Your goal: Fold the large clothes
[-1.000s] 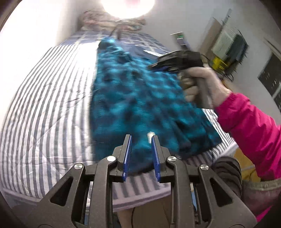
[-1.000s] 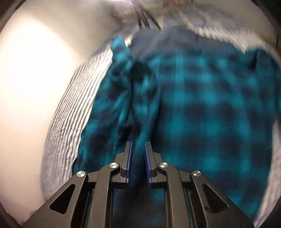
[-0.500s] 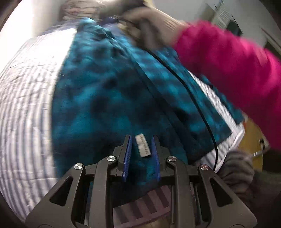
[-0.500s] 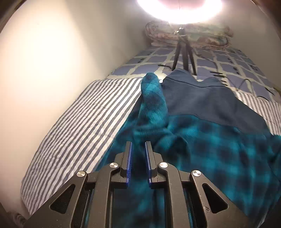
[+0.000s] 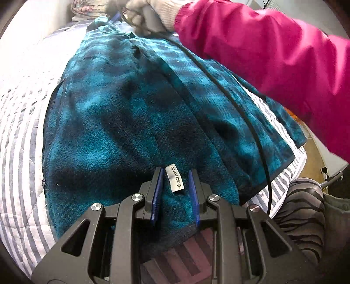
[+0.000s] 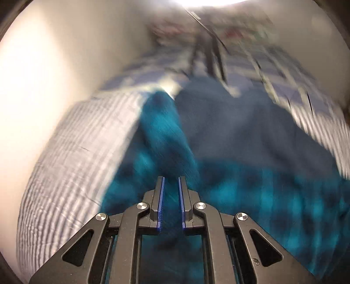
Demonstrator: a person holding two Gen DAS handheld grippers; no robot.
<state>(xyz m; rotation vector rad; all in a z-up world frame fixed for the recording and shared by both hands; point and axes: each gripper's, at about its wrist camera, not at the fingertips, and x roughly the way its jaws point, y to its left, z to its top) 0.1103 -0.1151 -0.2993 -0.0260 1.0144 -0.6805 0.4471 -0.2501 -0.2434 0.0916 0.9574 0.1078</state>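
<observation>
A teal and black plaid fleece jacket [image 5: 122,113] lies on a striped bed. My left gripper [image 5: 175,174] sits low over its near hem, jaws a little apart around a fold with a white label [image 5: 175,178]. In the left wrist view the right gripper [image 5: 119,16] is at the jacket's far end, in a gloved hand with a pink sleeve [image 5: 273,54]. In the blurred right wrist view the jacket [image 6: 251,192] fills the lower right, and my right gripper [image 6: 171,181] has narrow jaws over a raised sleeve fold [image 6: 161,135]. Whether either grips cloth is unclear.
The striped bedspread [image 5: 19,153] spreads left of the jacket, with a white wall [image 6: 43,76] beside it. A dark tripod [image 6: 210,56] stands on the bed beyond the jacket. A black cable [image 5: 247,118] runs across the jacket. My striped-legged knee [image 5: 304,207] is at the bed's near edge.
The left gripper moved forward over the jacket's hem. The right gripper travelled from the jacket's middle to its far end, and its view is now motion-blurred.
</observation>
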